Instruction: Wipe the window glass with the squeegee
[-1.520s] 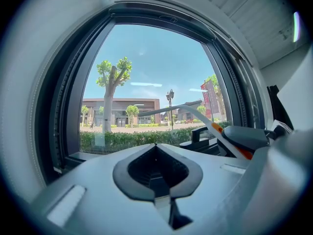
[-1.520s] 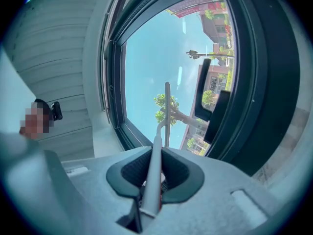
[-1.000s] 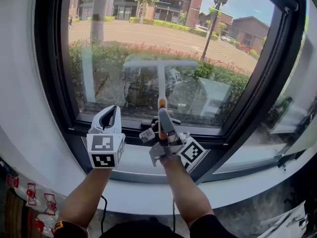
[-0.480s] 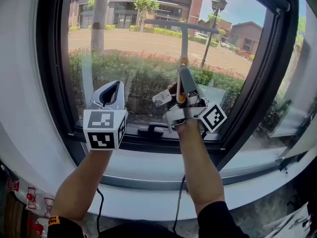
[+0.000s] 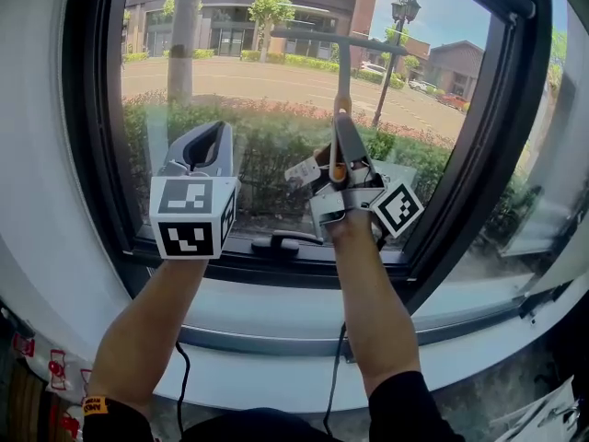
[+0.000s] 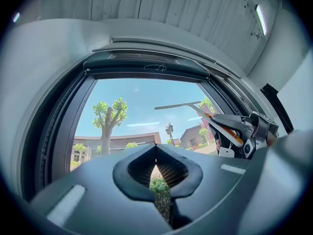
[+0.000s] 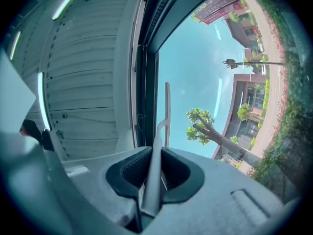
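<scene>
The squeegee [image 5: 342, 63] stands upright against the window glass [image 5: 239, 109], its T-shaped blade high on the pane at centre right. My right gripper [image 5: 344, 132] is shut on its orange-and-grey handle, just below the thin shaft. In the right gripper view the shaft [image 7: 155, 151] runs out between the jaws to the blade [image 7: 167, 106] beside the dark frame. My left gripper [image 5: 201, 145] is shut on nothing, held up in front of the glass to the left of the squeegee and apart from it. The left gripper view shows the squeegee blade [image 6: 178, 105] and my right gripper [image 6: 234, 127].
A thick dark window frame [image 5: 92, 118] rings the pane, with a black latch handle [image 5: 276, 240] on its bottom rail. Below runs a white sill [image 5: 267, 316]. A black cable [image 5: 184, 376] hangs under my left arm. Red-patterned cloth [image 5: 28, 353] lies at lower left.
My right gripper has carried the squeegee from low on the glass up to the upper part of the pane. The left gripper has risen a little.
</scene>
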### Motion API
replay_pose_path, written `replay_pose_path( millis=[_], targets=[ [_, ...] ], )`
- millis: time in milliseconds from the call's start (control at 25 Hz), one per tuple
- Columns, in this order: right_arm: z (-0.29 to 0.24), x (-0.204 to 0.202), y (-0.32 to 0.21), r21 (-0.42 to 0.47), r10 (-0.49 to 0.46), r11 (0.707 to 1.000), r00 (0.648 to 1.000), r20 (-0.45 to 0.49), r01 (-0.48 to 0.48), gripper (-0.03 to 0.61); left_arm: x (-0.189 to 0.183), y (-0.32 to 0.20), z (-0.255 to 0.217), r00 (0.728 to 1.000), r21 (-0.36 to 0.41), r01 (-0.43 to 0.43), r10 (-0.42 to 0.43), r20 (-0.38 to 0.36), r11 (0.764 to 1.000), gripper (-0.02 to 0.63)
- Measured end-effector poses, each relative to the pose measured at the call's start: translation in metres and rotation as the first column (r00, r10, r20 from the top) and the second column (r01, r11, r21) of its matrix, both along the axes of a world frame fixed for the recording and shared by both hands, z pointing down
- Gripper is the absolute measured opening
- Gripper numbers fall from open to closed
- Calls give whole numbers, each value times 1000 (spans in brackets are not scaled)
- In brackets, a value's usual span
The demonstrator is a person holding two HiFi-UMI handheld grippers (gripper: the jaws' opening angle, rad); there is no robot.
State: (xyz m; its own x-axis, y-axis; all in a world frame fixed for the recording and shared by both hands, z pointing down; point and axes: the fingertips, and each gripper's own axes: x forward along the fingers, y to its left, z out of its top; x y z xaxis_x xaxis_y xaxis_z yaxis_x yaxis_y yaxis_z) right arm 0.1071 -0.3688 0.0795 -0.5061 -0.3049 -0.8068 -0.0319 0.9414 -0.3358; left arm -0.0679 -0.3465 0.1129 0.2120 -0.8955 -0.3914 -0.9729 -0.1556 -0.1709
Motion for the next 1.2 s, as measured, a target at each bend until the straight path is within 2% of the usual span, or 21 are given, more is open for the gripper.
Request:
replay_pose_path(
  millis=[280, 520, 760, 1000, 1200],
  targets=[
    [12, 4, -2, -31, 7, 1000, 1000, 2, -7, 44, 4, -10, 16, 1000, -48, -7, 8, 14, 999, 9],
    [70, 16, 1, -73, -6, 997, 1000, 10, 6, 44, 18, -14, 69, 999, -80, -19, 22, 26, 997, 9],
    [124, 16, 9, -128, -21, 992, 1000, 2, 21, 44, 17, -23, 119, 1000, -153, -30, 30, -3, 988, 9],
    [187, 21, 17, -208, -39, 977, 999, -11, 36, 44, 27, -14, 158, 997, -181, -70, 65, -32, 981, 9],
    [238, 29, 26, -277, -35, 960, 999, -22, 28, 44, 36, -10, 205, 995, -253, -95, 84, -57, 963, 9]
  ],
)
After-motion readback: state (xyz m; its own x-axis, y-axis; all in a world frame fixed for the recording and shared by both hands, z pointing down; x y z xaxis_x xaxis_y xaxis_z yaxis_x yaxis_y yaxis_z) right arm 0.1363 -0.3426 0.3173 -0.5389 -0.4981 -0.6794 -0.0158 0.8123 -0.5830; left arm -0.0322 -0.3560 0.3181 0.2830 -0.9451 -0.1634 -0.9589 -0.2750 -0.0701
